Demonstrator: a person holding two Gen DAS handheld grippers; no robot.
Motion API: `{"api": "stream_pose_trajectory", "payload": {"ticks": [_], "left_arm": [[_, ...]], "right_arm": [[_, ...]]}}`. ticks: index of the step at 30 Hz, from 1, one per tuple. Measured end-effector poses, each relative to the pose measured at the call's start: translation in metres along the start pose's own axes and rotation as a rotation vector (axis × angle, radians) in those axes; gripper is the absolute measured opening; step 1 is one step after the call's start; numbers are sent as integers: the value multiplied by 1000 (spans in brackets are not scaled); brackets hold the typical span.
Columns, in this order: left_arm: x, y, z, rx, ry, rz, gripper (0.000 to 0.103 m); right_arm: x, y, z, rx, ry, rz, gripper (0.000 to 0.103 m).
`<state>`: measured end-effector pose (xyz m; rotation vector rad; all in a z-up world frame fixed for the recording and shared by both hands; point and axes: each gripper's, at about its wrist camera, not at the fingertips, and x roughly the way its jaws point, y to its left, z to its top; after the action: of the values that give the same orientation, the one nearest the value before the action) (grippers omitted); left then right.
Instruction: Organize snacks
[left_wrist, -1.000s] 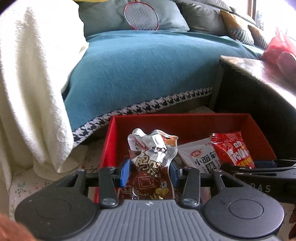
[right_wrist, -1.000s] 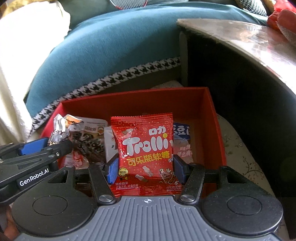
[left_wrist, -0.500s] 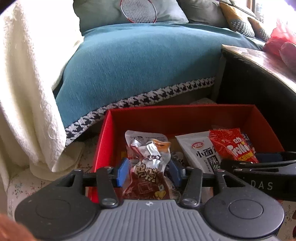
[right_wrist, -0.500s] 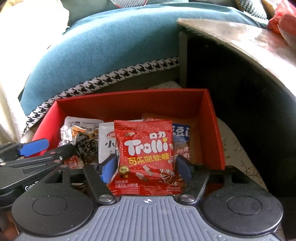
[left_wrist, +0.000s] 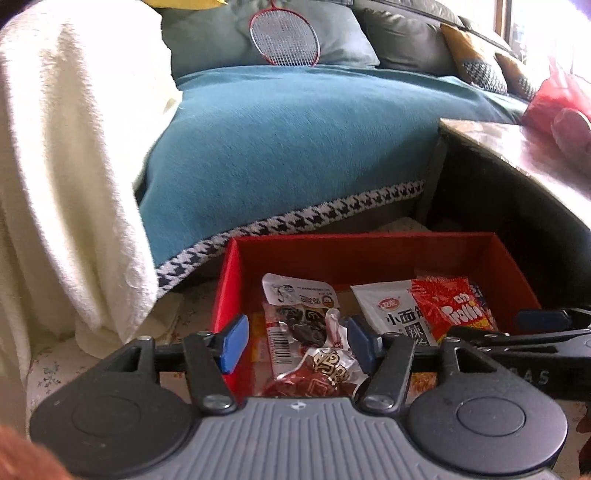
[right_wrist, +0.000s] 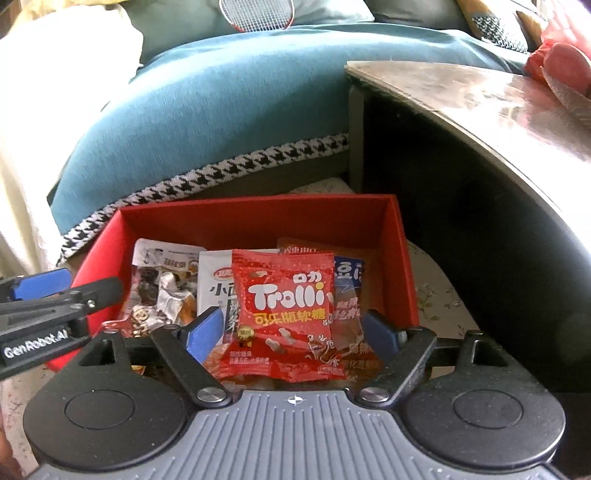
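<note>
A red box (left_wrist: 288, 254) (right_wrist: 258, 214) on the floor holds several snack packets. My left gripper (left_wrist: 295, 341) is open over its left part; the silver and red packet (left_wrist: 325, 369) lies loose between the fingers, on a clear packet with dark pieces (left_wrist: 295, 310). My right gripper (right_wrist: 295, 332) is open over the right part; the red Trolli packet (right_wrist: 288, 310) (left_wrist: 454, 310) lies between its fingers, on a white packet (right_wrist: 218, 284) (left_wrist: 391, 310) and a blue and orange packet (right_wrist: 349, 295).
A sofa with a teal cover (left_wrist: 295, 147) stands behind the box. A white blanket (left_wrist: 62, 184) hangs at the left. A dark table (right_wrist: 480, 122) with a shiny top stands close on the right. A badminton racket (left_wrist: 284, 37) leans on the cushions.
Both grippers have opened and let go of their packets. The silver and red packet and the Trolli packet have dropped into the red box. Both grippers have pulled back slightly.
</note>
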<state>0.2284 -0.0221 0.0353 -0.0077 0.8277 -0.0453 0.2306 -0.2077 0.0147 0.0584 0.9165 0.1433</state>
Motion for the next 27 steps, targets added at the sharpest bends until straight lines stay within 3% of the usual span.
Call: {"api": "stream_pose_trajectory", "payload": {"ticks": [14,20,27], "left_arm": [[-35,47,-19,-40,24,21,56],[-53,73,-50,-108,93,32,63],[-36,84,-66,-219,162,78,64]], "right_arm": [[-34,4,-19,-27,9,32,89],[-59,18,-35,-52,7,63,90],[-74,25,-64,-77,62,89,94]]}}
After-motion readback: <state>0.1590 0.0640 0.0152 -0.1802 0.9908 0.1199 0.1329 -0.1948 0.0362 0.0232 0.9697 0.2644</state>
